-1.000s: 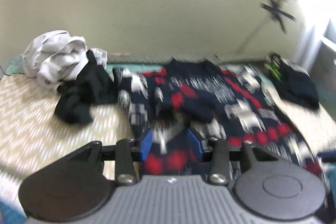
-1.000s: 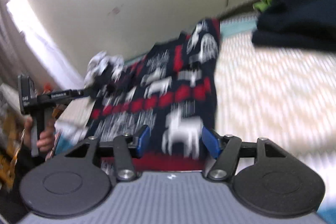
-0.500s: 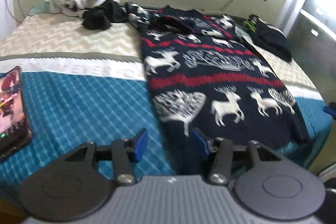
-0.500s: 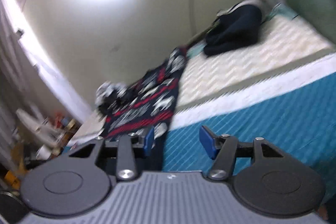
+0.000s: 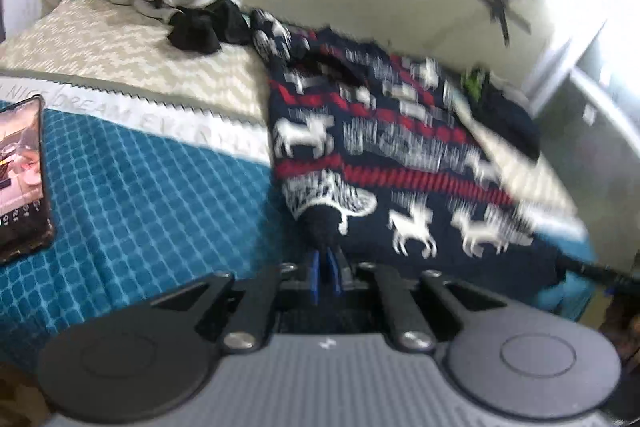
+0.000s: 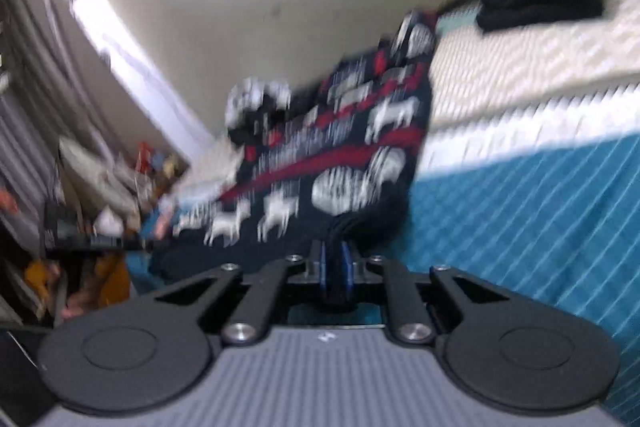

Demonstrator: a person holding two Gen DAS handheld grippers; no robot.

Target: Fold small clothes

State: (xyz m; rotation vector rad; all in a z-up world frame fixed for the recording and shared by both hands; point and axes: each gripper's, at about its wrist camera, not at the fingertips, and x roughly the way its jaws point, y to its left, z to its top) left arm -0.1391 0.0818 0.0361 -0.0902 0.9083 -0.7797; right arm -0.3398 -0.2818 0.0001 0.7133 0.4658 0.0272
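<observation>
Left tool (image 5: 325, 269) and right tool (image 6: 335, 263) each pinch a near hem corner; sweater (image 5: 384, 147) stretches away along bed (image 5: 132, 187).

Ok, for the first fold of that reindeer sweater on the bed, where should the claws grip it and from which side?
Grip the plain navy hem at its two near corners, coming in from the foot of the bed. The sweater lies flat with the hem nearest. The left claw and right claw have just closed, each pinching a hem corner, so it can be lifted toward the collar.
</observation>
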